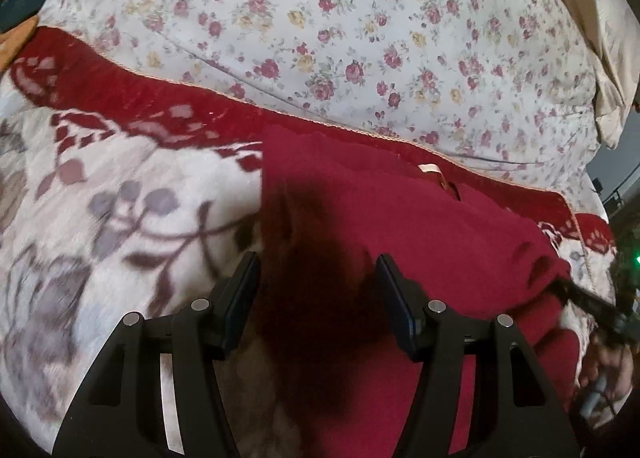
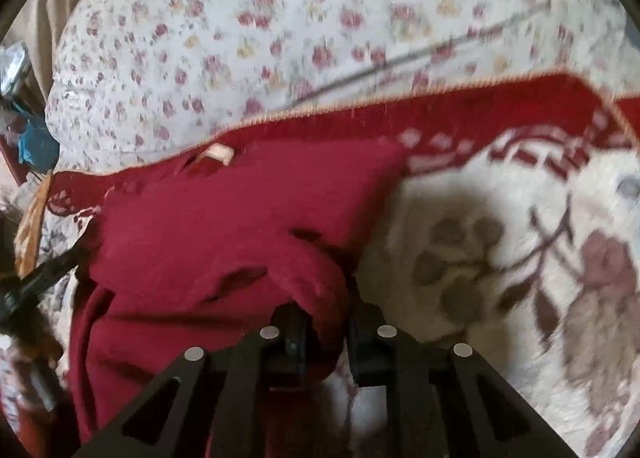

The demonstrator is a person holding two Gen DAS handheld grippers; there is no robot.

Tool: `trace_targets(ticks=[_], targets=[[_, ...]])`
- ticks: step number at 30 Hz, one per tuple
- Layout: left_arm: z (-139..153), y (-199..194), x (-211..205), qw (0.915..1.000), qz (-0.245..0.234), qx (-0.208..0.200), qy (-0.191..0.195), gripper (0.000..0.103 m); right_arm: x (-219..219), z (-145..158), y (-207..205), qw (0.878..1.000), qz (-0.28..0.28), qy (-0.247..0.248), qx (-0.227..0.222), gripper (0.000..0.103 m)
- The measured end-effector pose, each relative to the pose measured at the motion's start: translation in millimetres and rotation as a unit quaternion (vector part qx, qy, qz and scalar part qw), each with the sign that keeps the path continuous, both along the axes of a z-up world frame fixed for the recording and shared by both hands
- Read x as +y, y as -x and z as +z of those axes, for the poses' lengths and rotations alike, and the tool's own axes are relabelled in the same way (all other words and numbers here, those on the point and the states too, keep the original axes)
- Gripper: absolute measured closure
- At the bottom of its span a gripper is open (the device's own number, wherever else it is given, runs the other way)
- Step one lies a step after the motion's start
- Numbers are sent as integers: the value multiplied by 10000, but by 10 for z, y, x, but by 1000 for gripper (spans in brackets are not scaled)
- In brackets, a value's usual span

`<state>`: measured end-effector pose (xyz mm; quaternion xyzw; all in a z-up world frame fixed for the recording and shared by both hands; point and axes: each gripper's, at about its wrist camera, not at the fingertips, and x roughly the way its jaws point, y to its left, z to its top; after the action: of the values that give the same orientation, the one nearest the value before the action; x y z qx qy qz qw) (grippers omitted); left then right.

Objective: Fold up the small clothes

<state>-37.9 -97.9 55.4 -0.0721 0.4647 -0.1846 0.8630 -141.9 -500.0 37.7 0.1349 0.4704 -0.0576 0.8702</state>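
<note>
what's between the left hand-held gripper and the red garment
Nothing visible. The left hand-held gripper is open right above the red garment on the blanket, with only its own shadow between.

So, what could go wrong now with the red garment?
The right gripper pinches only a bunched roll of the red garment, so it may slip out or fold crooked. The left gripper is open above it, holding nothing, so the cloth could drag across the fuzzy blanket.
</note>
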Motion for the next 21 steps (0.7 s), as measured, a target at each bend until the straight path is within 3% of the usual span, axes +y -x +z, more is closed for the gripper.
trace_targets(ticks=[4,6,8,9,13,18,21], targets=[[108,318,163,10000,80,-12,-54,43,8,-94,17,9992,-71,-228,322,88],[94,508,273,9998,132,95,90,43,-35,5,182,9985,-129,-509,121,77],[49,692,352,9994,143,271,175,43,-50,169,466,9968,-81,-775,-153,42],[29,783,374,9992,131,335,193,43,-39,221,562,9959,-6,-870,-230,37],[-44,1188,395,9984,-65,539,136,43,50,331,1059,9936,386,-1041,-187,35],[-137,1655,360,9962,-356,793,78,43,160,255,1670,9916,695,-1090,-9,35],[-148,1845,364,9954,-433,850,46,43,329,135,1815,9918,967,-804,210,32]])
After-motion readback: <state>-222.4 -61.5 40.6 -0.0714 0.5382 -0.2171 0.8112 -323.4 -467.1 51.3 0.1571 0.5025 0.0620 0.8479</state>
